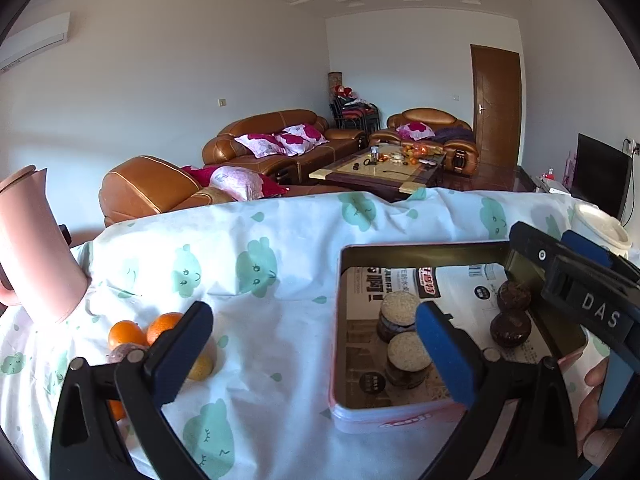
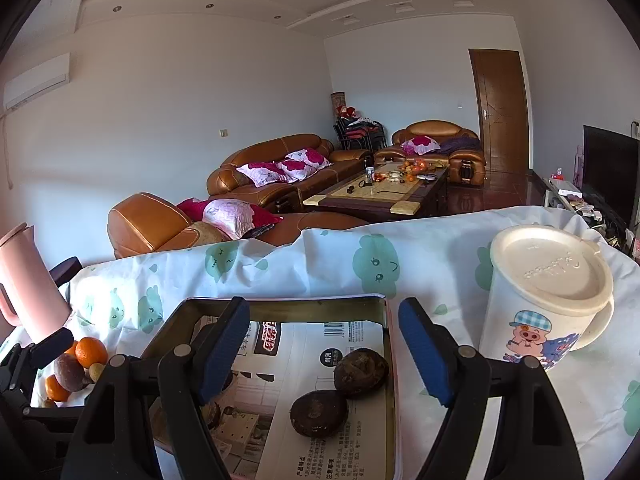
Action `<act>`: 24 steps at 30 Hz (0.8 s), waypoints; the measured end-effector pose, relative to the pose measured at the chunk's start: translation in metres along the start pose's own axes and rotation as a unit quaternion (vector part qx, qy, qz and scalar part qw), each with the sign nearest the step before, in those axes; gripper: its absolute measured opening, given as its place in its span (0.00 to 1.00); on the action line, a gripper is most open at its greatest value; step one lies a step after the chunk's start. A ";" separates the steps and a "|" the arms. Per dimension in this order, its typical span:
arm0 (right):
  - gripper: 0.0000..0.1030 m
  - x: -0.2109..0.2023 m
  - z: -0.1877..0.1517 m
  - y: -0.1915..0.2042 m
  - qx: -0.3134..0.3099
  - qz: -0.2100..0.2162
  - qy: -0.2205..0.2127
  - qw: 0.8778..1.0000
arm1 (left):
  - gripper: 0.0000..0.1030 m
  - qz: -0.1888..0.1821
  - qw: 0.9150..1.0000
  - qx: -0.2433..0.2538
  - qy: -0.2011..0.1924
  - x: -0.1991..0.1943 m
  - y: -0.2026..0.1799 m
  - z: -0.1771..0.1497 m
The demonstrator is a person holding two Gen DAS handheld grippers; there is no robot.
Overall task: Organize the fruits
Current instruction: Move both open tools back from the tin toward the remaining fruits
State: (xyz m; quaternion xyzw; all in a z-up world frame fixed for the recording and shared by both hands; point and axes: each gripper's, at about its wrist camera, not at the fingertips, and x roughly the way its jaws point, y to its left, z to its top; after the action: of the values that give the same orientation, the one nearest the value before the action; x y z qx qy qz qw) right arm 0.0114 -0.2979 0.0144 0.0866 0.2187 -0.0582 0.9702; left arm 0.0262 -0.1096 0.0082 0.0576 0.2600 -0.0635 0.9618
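Left gripper [image 1: 316, 344] hung wide open and empty, between the fruit pile [image 1: 160, 340] on the cloth [image 1: 260, 240] at left and the tin [image 1: 400, 416]. Tin held two brown fruits [image 2: 340, 384] on its right side, paper-lined. Right gripper [image 2: 324, 348] hovered above them, level, gaping, holding nothing. Judged: between placements. Next move calls for the left to drop onto an orange [image 1: 126, 334] and close gently.

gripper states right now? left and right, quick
Left hand-held gripper: open, holding nothing, above the cloth beside the tin.
Right hand-held gripper: open, empty, over the tin.
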 end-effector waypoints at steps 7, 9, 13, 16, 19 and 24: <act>0.76 -0.006 -0.006 0.006 0.000 -0.006 -0.001 1.000 | 1.00 0.008 1.000 -0.016 0.004 -0.005 0.017 -0.008; 0.76 -0.008 -0.008 0.008 -0.001 -0.011 -0.003 1.000 | 1.00 0.008 1.000 -0.015 0.003 -0.008 0.020 -0.010; 0.76 -0.015 -0.012 0.013 -0.002 -0.016 -0.003 1.000 | 1.00 0.012 1.000 -0.012 0.003 -0.013 0.029 -0.015; 0.76 -0.021 -0.015 0.016 -0.002 -0.018 -0.005 1.000 | 1.00 0.012 1.000 -0.019 0.005 -0.015 0.038 -0.017; 0.76 -0.026 -0.018 0.020 -0.001 -0.020 -0.008 1.000 | 1.00 0.014 1.000 -0.025 0.005 -0.017 0.046 -0.019; 0.76 -0.035 -0.024 0.027 0.000 -0.022 -0.006 1.000 | 1.00 0.013 0.999 -0.028 0.008 -0.021 0.057 -0.024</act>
State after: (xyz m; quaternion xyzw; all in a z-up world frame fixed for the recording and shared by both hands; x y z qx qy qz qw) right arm -0.0257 -0.2638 0.0123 0.0818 0.2144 -0.0803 0.9700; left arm 0.0049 -0.0485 0.0028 0.0347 0.2685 -0.0429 0.9617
